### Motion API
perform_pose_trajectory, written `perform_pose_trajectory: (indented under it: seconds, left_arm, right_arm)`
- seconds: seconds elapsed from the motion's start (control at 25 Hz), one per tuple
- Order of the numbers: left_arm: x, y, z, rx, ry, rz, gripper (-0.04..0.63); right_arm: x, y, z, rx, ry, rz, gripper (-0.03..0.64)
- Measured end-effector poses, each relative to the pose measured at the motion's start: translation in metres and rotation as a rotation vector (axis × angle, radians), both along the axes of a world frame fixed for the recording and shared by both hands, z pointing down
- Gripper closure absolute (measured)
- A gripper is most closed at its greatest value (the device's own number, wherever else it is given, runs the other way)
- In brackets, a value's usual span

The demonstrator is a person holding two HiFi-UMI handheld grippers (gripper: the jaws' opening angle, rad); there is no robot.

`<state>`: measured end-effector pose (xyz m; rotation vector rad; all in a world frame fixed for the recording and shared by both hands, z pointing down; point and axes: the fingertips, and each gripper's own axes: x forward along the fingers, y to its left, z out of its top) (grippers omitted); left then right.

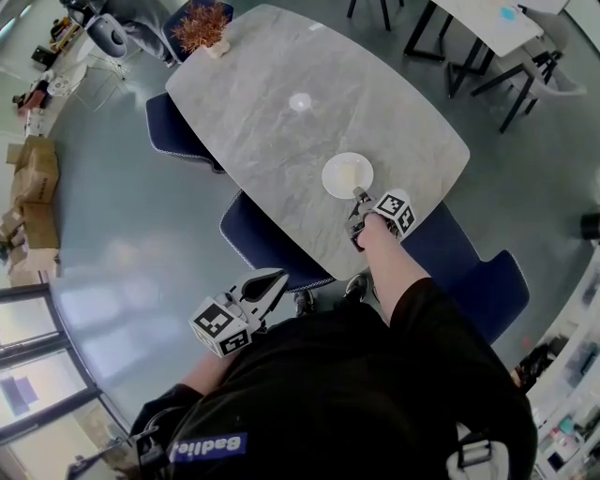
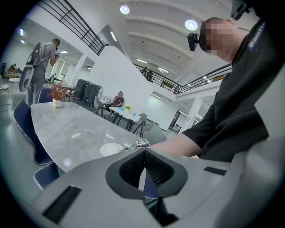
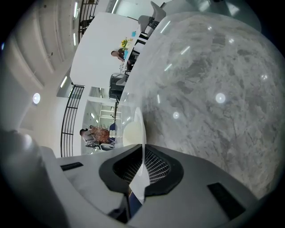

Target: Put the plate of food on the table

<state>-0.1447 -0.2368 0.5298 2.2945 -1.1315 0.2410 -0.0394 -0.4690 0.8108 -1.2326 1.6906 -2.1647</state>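
Closest to the person's black-shirted body, the left gripper (image 1: 279,277) hangs low beside the hip, over the grey floor and short of the table edge. Its jaws are pressed together with nothing between them (image 2: 143,151). Just beyond it, a blue chair (image 1: 258,234) is tucked under the near side of the table (image 1: 272,122).

Further out, the bare right forearm reaches over the near edge of the marble top. There the right gripper (image 1: 357,194) is clamped on the near rim of the white plate (image 1: 345,173). In the right gripper view the thin rim runs edge-on between the closed pads (image 3: 143,147). The plate sits flat over the table near that edge, with a pale yellowish patch at its middle. Whether its underside touches the marble cannot be told.

At the far end of the table stands a potted plant (image 1: 200,25) with reddish fronds.
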Motion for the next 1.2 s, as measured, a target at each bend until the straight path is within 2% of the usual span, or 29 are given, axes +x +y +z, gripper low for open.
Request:
perform_pose_trajectory:
  seconds: [0.52,0.84,1.04,1.2]
  left_arm:
    - [-0.017,0.008,0.007,-0.017,0.002,-0.052,0.588]
    - [-0.033,0.012,0.011,-0.022,-0.009,-0.102,0.588]
    - [-0.040,0.013,0.014,-0.025,-0.011,-0.124,0.588]
    - [-0.041,0.015,0.015,-0.023,-0.005,-0.119,0.588]
  right_arm:
    - [-0.002,-0.005,0.012,-0.074,0.109,-0.069,0.592]
    - [0.002,-0.004,0.017,-0.127,0.128,-0.083,0.500]
    - [0.002,-0.001,0.018,-0.169,0.201,-0.154,0.472]
    - [0.003,0.001,0.019,-0.166,0.289,-0.241,0.472]
